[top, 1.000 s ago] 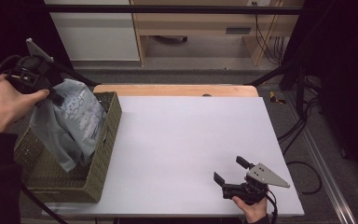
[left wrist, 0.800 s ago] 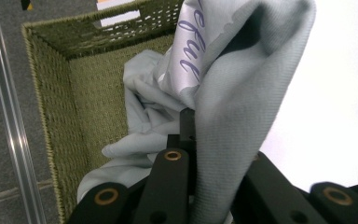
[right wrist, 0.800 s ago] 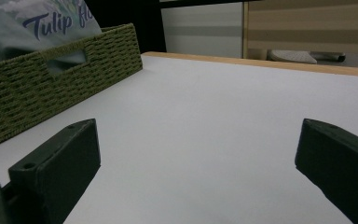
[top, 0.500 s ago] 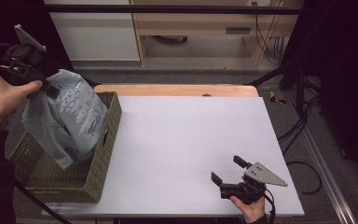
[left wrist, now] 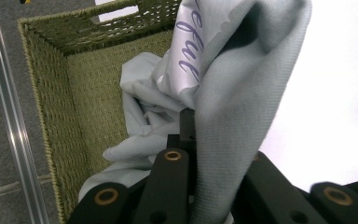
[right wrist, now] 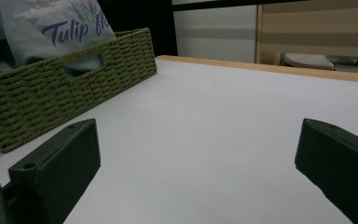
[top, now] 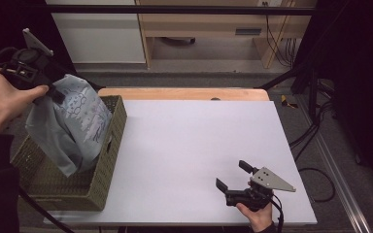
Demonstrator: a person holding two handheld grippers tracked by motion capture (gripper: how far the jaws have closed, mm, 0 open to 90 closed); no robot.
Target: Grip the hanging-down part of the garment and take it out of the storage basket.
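Half of the pale grey printed cloth (top: 70, 126) hangs from my left gripper (top: 53, 92), raised over the woven basket (top: 104, 182), its lower end hidden inside. Along my left jaws, pressed together on a fold (left wrist: 228, 116), the rest lies crumpled in the basket (left wrist: 51, 107). Low over the white table (right wrist: 223, 121), my right gripper (right wrist: 196, 158) rests spread wide, pinching nothing.

Basket (top: 108, 160) at table's (top: 194, 145) left edge, cloth (top: 73, 126) hanging into it.

Grey printed cloth (top: 70, 124) is held up by left tongs (top: 53, 92), clamped on its top, lower end hanging into woven basket (top: 104, 167). Right tongs (top: 233, 175) are rested on white worktop (top: 194, 141), jaws apart, nothing between.
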